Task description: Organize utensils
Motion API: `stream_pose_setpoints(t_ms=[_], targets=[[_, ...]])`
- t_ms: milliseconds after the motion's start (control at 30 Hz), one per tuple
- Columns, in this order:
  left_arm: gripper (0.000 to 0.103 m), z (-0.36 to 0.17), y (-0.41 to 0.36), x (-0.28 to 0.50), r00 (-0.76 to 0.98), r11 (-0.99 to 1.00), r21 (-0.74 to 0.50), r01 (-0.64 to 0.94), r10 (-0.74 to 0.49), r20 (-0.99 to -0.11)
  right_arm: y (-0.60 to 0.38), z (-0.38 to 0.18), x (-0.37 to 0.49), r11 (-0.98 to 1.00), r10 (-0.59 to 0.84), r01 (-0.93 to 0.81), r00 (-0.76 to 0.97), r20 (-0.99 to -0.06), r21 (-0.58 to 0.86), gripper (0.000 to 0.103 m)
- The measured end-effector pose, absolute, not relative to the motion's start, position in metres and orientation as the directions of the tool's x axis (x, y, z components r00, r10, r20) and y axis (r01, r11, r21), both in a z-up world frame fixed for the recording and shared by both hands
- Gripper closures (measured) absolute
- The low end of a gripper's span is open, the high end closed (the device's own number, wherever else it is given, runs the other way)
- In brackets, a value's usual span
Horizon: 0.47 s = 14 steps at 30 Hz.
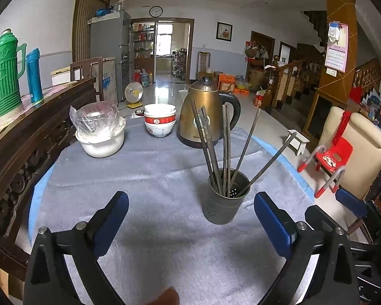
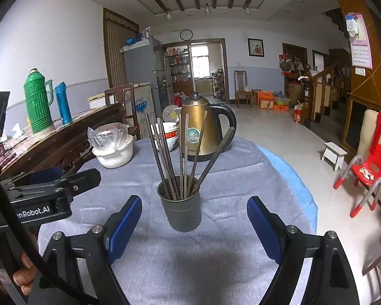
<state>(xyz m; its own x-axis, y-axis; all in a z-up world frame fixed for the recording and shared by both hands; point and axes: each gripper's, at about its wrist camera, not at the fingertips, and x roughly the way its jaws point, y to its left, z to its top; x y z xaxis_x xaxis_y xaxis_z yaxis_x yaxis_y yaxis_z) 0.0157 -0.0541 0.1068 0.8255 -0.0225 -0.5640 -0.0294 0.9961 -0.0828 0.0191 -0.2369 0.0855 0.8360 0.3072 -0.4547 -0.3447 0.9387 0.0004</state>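
A dark metal utensil holder (image 1: pixel 224 200) stands upright on the grey cloth, with several metal chopsticks (image 1: pixel 210 147) leaning out of it. In the right wrist view the holder (image 2: pixel 183 209) also holds a dark spoon (image 2: pixel 217 152). My left gripper (image 1: pixel 190 211) is open and empty, with the holder just ahead between its fingers, nearer the right one. My right gripper (image 2: pixel 194 216) is open and empty, with the holder centred just beyond its fingertips. The left gripper's body (image 2: pixel 45 190) shows at the left of the right wrist view.
A brass kettle (image 1: pixel 205 114), stacked bowls (image 1: pixel 160 123) and a white pot with a plastic-wrapped lid (image 1: pixel 99 129) stand at the table's far side (image 1: pixel 149 178). A dark wooden sideboard (image 1: pixel 25 137) with a green thermos (image 1: pixel 5 73) is at left. A red chair (image 1: pixel 332 160) stands at right.
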Motion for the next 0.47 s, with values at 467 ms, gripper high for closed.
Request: stream_pose_setpoints(t_ms=[467], targets=[[0.003,0.1087,-0.0544,0.0170,0.826,0.997,-0.079,-0.023,-0.026,-0.562,-0.2373,0.0920,0.0177,0.939,0.304,-0.344,0.842,-0.445,-0.010,0.016]])
